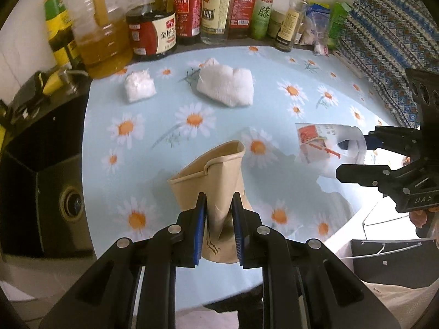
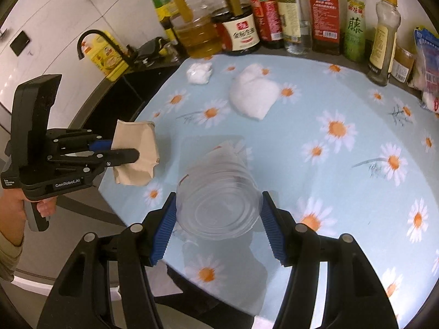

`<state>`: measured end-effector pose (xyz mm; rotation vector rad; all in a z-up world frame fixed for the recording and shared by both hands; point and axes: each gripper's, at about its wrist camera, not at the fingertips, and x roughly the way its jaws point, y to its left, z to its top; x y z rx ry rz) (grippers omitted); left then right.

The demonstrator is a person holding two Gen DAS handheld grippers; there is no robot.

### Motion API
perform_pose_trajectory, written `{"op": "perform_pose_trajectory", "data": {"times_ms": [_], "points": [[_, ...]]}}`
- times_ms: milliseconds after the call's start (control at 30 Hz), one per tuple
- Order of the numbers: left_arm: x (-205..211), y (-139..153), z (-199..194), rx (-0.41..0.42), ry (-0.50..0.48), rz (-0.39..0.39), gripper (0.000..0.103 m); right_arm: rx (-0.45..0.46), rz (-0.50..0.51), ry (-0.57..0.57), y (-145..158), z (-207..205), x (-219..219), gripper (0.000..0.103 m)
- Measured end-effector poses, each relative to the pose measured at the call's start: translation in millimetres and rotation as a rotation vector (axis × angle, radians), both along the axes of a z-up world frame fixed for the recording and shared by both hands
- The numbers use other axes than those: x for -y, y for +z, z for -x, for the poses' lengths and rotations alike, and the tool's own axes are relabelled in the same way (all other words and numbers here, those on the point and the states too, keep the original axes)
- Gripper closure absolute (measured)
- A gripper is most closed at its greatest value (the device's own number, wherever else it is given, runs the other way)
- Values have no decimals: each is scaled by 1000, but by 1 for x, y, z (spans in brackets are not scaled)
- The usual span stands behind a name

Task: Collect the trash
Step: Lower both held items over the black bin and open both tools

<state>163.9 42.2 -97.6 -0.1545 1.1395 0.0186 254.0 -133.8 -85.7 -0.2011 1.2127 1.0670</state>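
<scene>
Paper cup [image 1: 211,181] pinched in left gripper [image 1: 218,211], plastic cup [image 2: 219,192] clamped in right gripper [image 2: 218,224], two tissue wads [image 1: 138,85] on table

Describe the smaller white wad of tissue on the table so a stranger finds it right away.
On the daisy-print tablecloth, look toward the back row of bottles. The small tissue wad lies just in front of the big oil jug, left of the large white tissue; it is the smaller, crinklier one.
</scene>
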Motion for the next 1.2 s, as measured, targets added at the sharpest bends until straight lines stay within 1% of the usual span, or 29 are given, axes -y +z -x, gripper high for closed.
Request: {"op": "perform_pose_trajectory", "data": {"times_ms": [233,300,433,633,800,1033,1200], "points": [[10,-5,45,2,5,26,86,-7,6,5,0,39,6,43],[10,-6,58,1,23,58,86,-14,5,6,1,51,7,43],[15,-4,81,11,29,80,86,-14,7,17,3,74,9,43],[19,-7,112,23,46,95,86,-30,12,37,-1,107,11,43],[23,-17,136,18,66,121,86,-51,27,60,-10,132,13,43],[30,-39,164,-19,95,181,86,-87,58,91,-28,157,12,43],[31,-59,173,-66,107,196,86,-133,101,107,-53,171,10,43]]}}
